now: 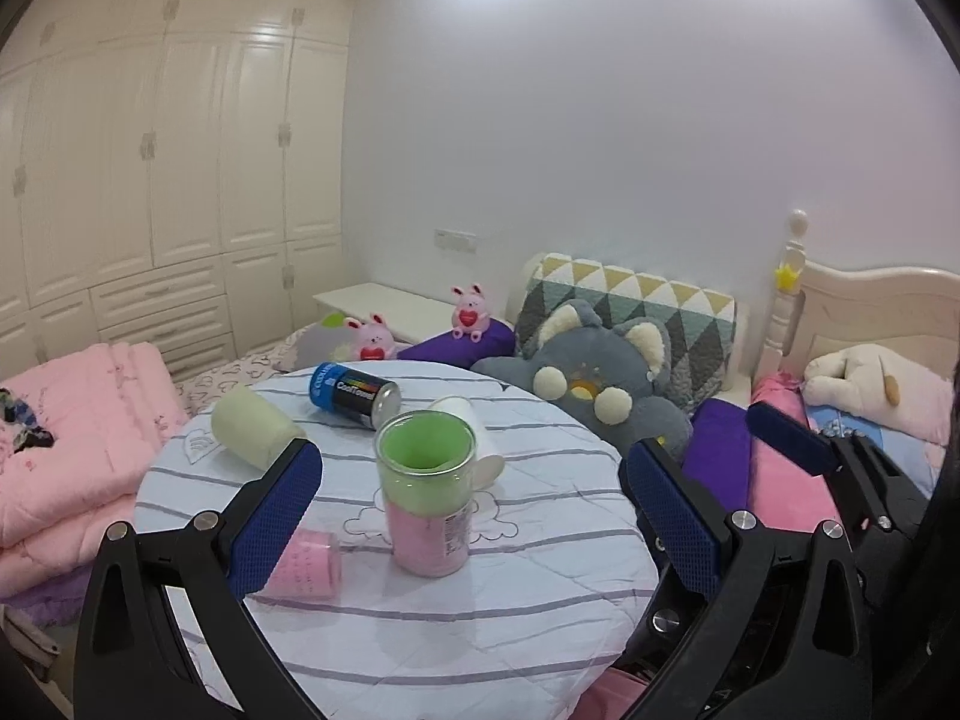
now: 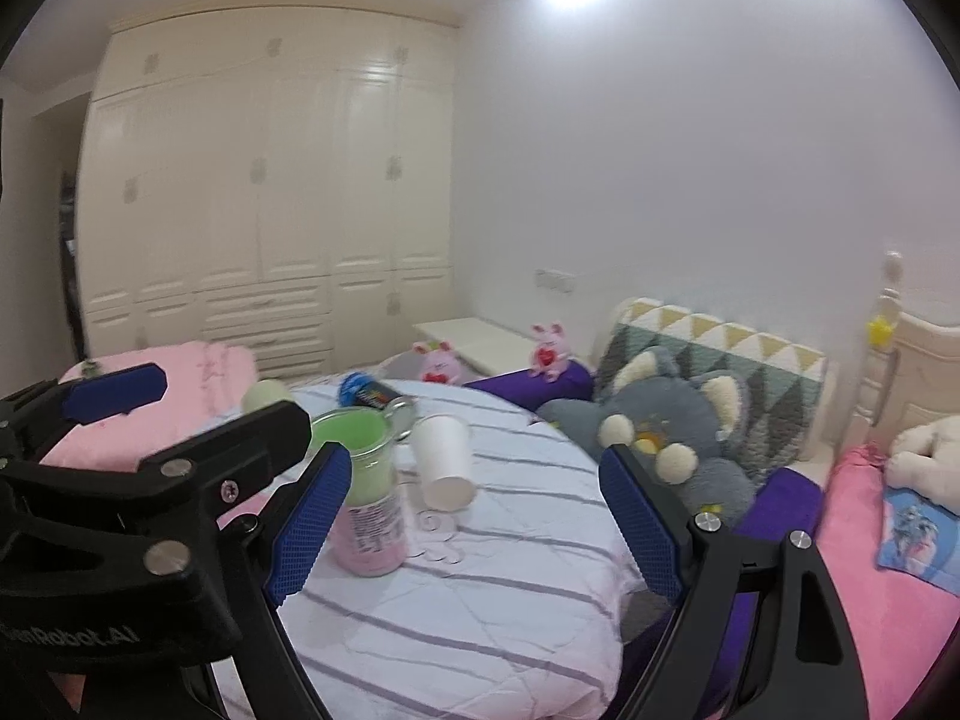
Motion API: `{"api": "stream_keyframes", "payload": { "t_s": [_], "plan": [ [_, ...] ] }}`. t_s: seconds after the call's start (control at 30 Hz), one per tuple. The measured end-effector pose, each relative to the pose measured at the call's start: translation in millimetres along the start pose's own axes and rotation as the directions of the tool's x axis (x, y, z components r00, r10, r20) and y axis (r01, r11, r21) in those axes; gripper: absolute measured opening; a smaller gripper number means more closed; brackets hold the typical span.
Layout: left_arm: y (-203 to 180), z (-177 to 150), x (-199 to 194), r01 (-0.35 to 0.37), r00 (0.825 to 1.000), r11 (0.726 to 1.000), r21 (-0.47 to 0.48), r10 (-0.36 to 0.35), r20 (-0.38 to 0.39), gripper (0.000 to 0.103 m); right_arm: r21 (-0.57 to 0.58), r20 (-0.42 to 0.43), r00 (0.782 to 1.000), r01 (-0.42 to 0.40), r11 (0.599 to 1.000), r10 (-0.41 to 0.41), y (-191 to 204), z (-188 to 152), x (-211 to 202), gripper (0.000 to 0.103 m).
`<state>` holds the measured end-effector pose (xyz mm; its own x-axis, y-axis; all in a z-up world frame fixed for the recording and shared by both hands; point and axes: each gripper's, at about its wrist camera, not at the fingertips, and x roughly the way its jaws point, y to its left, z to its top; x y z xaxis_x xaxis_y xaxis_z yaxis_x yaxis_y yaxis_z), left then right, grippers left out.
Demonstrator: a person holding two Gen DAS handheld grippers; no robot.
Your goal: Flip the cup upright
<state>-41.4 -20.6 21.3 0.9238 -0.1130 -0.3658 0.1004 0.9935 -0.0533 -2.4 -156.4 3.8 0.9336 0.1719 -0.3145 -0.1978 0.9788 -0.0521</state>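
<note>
A white paper cup [image 2: 444,461] lies on its side on the round striped table [image 2: 480,600], its bottom toward me in the right wrist view. In the left wrist view the cup [image 1: 474,420] is partly hidden behind a clear jar [image 1: 427,492] with green and pink filling. My left gripper [image 1: 474,504] is open and empty, with the jar between its blue pads. My right gripper [image 2: 477,516] is open and empty, just in front of the cup. The right gripper also shows in the left wrist view [image 1: 792,438].
A blue and black can [image 1: 354,394], a pale green roll [image 1: 255,429] and a pink roll [image 1: 306,564] lie on the table. A grey plush cat [image 1: 600,384], cushions, pink bedding [image 1: 78,438] and a bed headboard [image 1: 870,306] surround it.
</note>
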Motion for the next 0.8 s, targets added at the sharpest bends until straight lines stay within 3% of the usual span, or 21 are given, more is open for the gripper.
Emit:
{"api": "stream_keyframes", "payload": {
  "t_s": [0.17,0.8],
  "plan": [
    [-5.0,1.0,7.1,0.021,1.000,1.000,0.012,-0.021,-0.008,0.103,0.005,0.007,0.996,0.093,0.996,-0.093,-6.5,0.4,2.4,0.086],
    [-13.5,4.6,20.9,0.047,0.999,0.998,0.043,-0.046,-0.026,0.103,0.028,0.018,0.979,0.200,0.979,-0.201,-11.4,0.1,9.6,0.086]
  ]
}}
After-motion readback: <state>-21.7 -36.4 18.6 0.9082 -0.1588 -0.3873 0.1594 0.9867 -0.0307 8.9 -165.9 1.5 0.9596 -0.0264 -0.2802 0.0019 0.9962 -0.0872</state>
